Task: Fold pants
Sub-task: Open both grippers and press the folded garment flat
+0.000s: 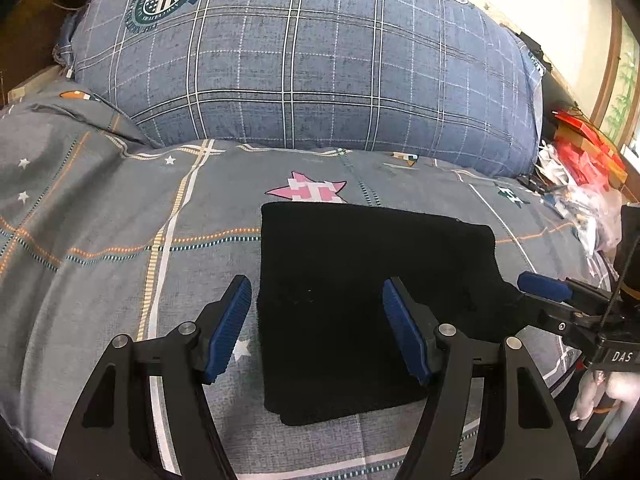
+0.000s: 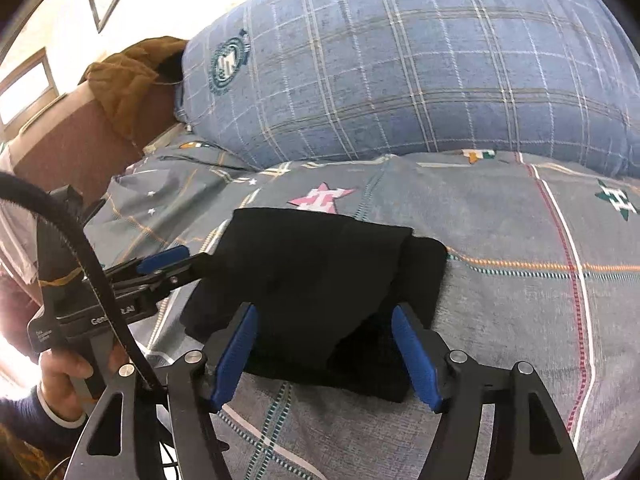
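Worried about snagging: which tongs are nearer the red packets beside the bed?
Right. The right tongs sit at the pants' edge toward the red packets; the left tongs hover over the pants, farther off.

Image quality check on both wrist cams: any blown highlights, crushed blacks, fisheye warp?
Left wrist: wall at upper right blown out; black pants crushed, folds barely readable; pillow bulges from fisheye warp. Right wrist: window area and upper left overexposed; pants show faint fold edges only; bedsheet lines bow; corners vignetted.
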{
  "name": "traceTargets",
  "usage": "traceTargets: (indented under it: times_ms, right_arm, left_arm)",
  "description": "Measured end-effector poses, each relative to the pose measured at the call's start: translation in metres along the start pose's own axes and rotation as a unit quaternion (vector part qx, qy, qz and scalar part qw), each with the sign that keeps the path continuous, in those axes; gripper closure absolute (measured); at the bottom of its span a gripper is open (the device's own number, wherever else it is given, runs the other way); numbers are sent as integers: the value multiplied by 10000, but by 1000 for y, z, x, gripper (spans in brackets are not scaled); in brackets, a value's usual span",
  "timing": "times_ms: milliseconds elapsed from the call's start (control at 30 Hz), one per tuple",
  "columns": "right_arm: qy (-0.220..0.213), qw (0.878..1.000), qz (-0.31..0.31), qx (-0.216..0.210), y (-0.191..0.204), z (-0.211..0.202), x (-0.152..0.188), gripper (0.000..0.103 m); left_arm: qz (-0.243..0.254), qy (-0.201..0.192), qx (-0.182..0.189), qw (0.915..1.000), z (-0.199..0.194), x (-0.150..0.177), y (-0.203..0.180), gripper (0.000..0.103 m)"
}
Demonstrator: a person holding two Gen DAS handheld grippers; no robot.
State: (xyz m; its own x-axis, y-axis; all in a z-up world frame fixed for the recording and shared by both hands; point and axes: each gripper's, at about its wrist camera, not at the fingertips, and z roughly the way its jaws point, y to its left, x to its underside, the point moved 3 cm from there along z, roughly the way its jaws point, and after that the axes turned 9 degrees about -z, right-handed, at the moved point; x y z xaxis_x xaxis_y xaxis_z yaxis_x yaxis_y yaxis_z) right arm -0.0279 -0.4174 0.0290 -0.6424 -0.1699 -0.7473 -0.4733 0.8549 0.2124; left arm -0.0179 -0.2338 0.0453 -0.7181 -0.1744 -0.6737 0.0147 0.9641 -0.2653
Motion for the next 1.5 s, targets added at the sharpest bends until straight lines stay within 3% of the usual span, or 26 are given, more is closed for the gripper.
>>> traceTargets:
  times_ms: [233,1233,1367,1500]
  right_arm:
    - [99,9997,229,50,-12,5,7,34]
    - [133,9998,72,104,-8,8,0,31]
    - [144,9997,128,120,-10,9,0,22]
    - [167,9996,191,120,-14,12,2,22]
  left_arm:
    - [-26,60,-91,9999,4,2,3,35]
    - [-250,54,-252,9994,3,-2,23,35]
    - [-289,82,-254,9992,4,-2,25,35]
    - [-368,108,-223,9990,5,-2,27,34]
